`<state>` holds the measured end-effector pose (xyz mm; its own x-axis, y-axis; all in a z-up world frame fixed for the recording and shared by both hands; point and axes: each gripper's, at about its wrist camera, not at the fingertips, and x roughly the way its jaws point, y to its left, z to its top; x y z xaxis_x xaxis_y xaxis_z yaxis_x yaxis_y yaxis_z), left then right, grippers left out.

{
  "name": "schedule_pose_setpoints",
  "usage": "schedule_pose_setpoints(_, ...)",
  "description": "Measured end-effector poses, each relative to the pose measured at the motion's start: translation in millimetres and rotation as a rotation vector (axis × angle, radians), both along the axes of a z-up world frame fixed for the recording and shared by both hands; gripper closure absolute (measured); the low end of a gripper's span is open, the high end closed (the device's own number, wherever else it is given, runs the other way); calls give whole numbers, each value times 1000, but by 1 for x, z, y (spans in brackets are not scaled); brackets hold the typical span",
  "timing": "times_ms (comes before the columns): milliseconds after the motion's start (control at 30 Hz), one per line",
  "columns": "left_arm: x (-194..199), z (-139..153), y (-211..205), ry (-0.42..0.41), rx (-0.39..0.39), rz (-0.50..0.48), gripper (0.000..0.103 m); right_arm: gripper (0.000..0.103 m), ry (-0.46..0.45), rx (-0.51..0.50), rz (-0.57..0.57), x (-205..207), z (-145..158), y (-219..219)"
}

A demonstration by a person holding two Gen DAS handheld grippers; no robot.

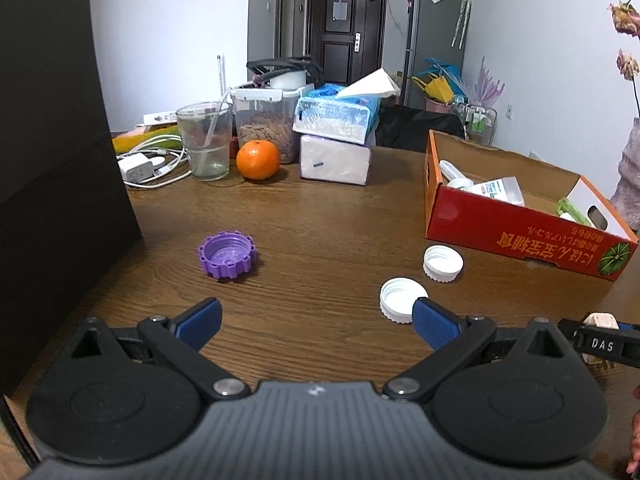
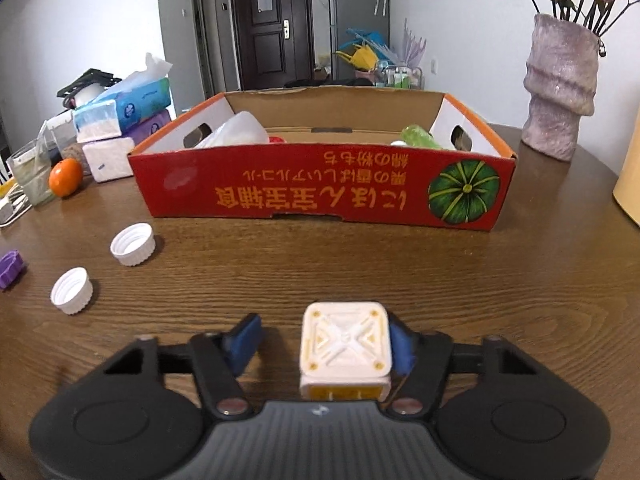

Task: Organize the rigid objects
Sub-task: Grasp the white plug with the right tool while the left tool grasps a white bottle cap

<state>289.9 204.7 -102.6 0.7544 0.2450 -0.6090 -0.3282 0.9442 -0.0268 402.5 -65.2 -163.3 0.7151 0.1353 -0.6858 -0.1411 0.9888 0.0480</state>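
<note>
A purple cap (image 1: 227, 255) and two white caps (image 1: 443, 263) (image 1: 402, 299) lie on the wooden table. My left gripper (image 1: 316, 320) is open and empty above the table, its right finger over the nearer white cap. A white cube (image 2: 345, 352) sits between the fingers of my right gripper (image 2: 324, 346), against the right pad, with a gap to the left pad; the jaws stand open. The red cardboard box (image 2: 320, 196) ahead of it holds a white container (image 2: 236, 132) and a green item (image 2: 420, 136). The caps show at left in the right wrist view (image 2: 133, 244) (image 2: 72, 291) (image 2: 10, 268).
A black box (image 1: 52, 168) stands at the left. At the back are an orange (image 1: 258, 159), a glass (image 1: 205, 140), tissue packs (image 1: 336, 136), a food jar (image 1: 266, 128) and a charger with cables (image 1: 140, 168). A vase with flowers (image 2: 560, 84) stands right of the box.
</note>
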Motion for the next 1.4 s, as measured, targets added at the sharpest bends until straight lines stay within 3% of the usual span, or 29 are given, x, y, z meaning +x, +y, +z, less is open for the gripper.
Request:
schedule_pose_setpoints(67, 5, -4, -1, 12, -2, -1, 0, 65, -3, 4, -5, 1, 1, -2)
schedule_pose_setpoints(567, 55, -35, -26, 70, -32, -32, 0, 65, -16, 49, 18, 0, 3, -11)
schedule_pose_setpoints(1067, 87, -49, -37, 74, 2, 10, 0, 65, -51, 38, 14, -5, 7, -10)
schedule_pose_setpoints(1200, 89, -51, -39, 79, 8, -6, 9, 65, -59, 36, 12, -7, 8, -10)
schedule_pose_setpoints(1267, 89, -52, -41, 83, 14, -21, 18, 65, -63, 35, 11, -8, 9, -10)
schedule_pose_setpoints(1400, 88, -54, -43, 84, 13, -51, 56, 65, -66, 37, 10, -9, 9, -10)
